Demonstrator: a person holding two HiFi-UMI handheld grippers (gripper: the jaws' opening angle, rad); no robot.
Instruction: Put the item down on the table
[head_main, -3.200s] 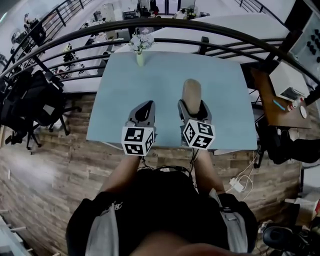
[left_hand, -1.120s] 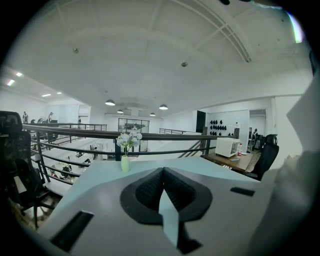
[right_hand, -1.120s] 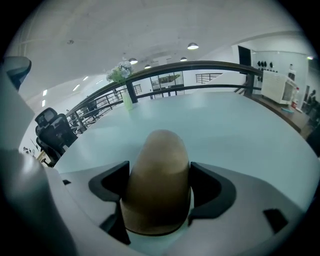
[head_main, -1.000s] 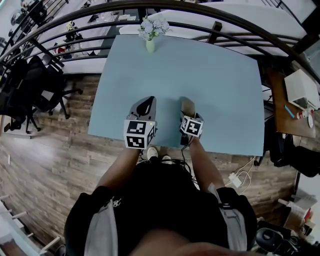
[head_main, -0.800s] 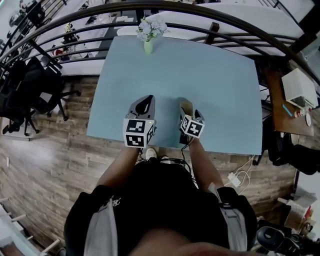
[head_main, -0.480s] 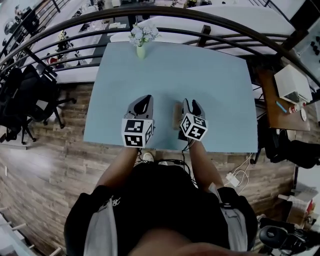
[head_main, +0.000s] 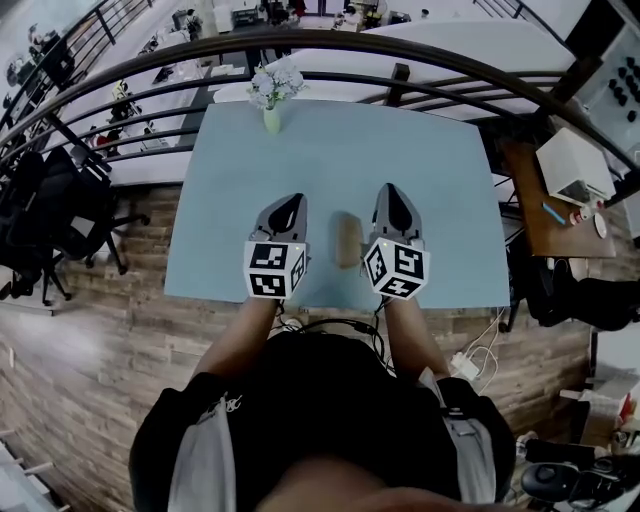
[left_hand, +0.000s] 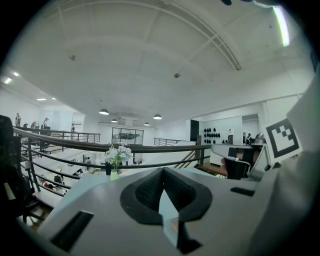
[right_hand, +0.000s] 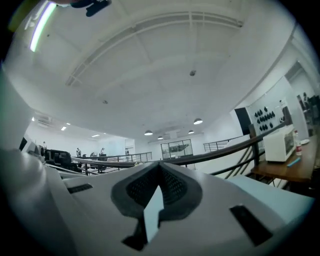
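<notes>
A tan oblong item (head_main: 347, 238) lies flat on the light blue table (head_main: 340, 150), near its front edge, between the two grippers and touching neither. My right gripper (head_main: 390, 195) hovers just to the right of it, jaws shut with nothing in them; in the right gripper view the pads meet at the tip (right_hand: 160, 170). My left gripper (head_main: 293, 203) is held level to the left of the item, also shut and empty, its pads closed together (left_hand: 162, 175).
A small vase of white flowers (head_main: 272, 95) stands at the table's far left edge and shows as well in the left gripper view as flowers (left_hand: 116, 156). A dark curved railing (head_main: 400, 55) runs behind the table. A wooden side table (head_main: 550, 190) stands to the right.
The right gripper let go of the tan item, which now lies on the table. It moved right and up, away from the item, and its jaws came together. The left gripper barely moved.
</notes>
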